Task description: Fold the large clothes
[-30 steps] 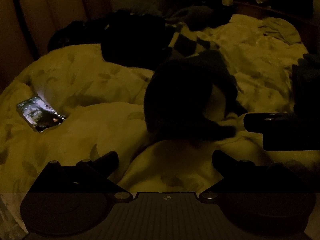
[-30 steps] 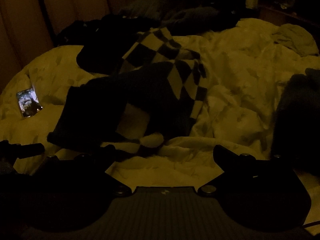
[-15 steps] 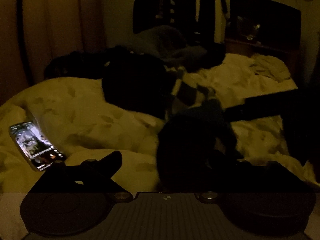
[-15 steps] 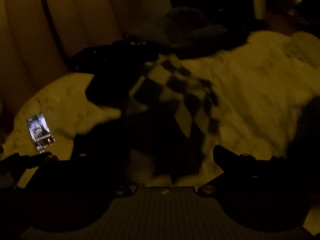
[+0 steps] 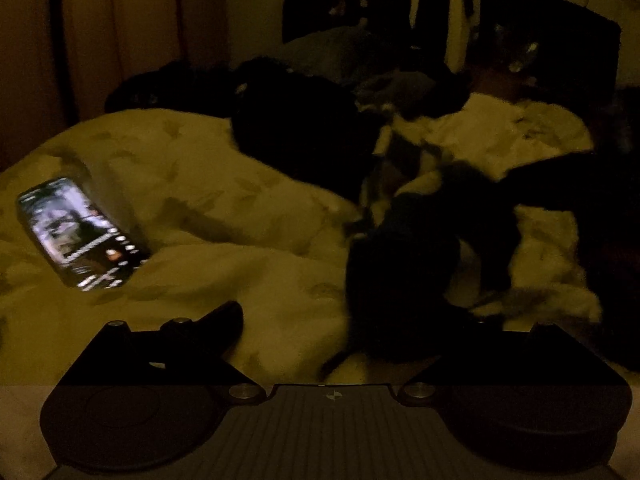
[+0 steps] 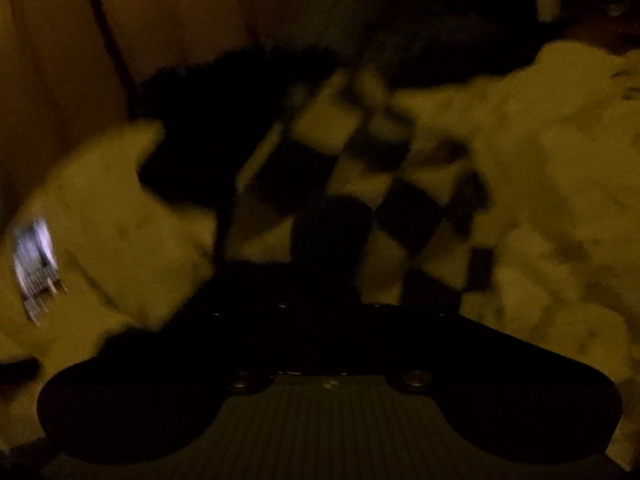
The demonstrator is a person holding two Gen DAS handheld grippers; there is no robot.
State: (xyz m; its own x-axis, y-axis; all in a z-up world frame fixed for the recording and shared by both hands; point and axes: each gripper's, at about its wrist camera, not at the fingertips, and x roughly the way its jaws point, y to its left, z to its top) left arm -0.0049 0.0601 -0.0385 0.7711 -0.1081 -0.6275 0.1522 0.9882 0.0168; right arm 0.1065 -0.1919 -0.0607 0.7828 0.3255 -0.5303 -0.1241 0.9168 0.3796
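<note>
Change since a second ago: right hand-held gripper (image 6: 330, 240) swung left over the bed, fingers gone from spread wide to nearly together; left hand-held gripper (image 5: 332, 320) tipped up, more of the far wall in view; phone nearer the left camera.
Right hand-held gripper: jaws closing, drawn almost together at centre; dark fingers merge with dark cloth of the checkered garment (image 6: 360, 168) right at the tips; whether cloth is pinched between them, cannot tell through blur and gloom.
Left hand-held gripper: spread wide; left finger (image 5: 224, 320) clear over the duvet, the other finger lost in dark cloth; no pinch visible.
Checkered garment: crumpled mid-bed, dark and pale squares; near end bunched against the right side of the left hand-held gripper, far end running toward the dark pile.
Dark pile (image 5: 296, 132): more clothes heaped behind the checkered garment, touching it.
Duvet (image 5: 168, 168): pale, rumpled, covers the bed under everything.
Phone (image 5: 78, 232): lit screen, flat on the duvet, well left of the garment.
Wall (image 5: 132, 28): panelled, behind the bed; hanging dark clothes at the back.
</note>
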